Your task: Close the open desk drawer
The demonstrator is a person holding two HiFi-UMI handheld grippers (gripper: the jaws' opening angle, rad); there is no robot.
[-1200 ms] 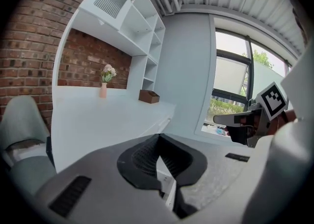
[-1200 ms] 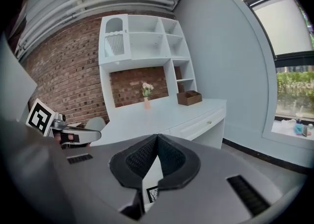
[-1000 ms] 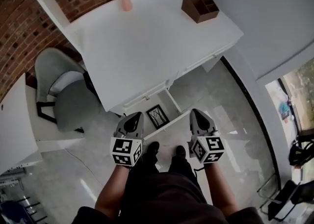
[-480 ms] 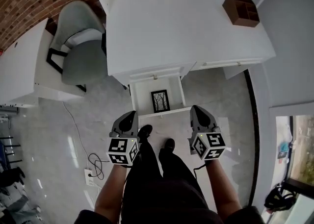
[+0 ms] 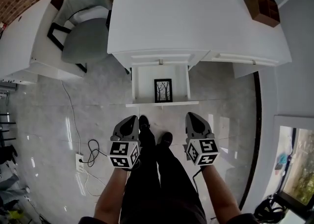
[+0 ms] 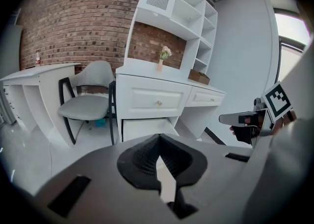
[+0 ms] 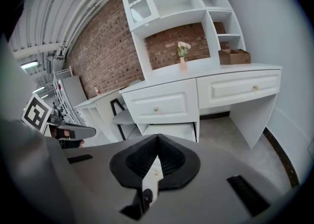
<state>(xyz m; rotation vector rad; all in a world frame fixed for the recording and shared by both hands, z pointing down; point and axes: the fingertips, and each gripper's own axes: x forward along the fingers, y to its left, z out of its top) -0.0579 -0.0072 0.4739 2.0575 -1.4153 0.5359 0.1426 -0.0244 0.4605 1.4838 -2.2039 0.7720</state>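
Observation:
A white desk fills the top of the head view. Below its top drawer, a low drawer stands pulled out toward me, with a small black-framed picture lying in it. Its white front panel faces my feet. My left gripper and right gripper hang side by side short of that panel, both shut and holding nothing. The same open drawer shows in the left gripper view beyond the left gripper, and the drawer also lies ahead of the right gripper.
A grey chair stands left of the desk beside a second white table. A brown wooden organiser sits on the desk's right end. A power strip and cable lie on the floor at my left.
The view has swung round so the desk and open drawer now face me squarely. Both grippers stay low in front of me, shut. The drawer is still open.

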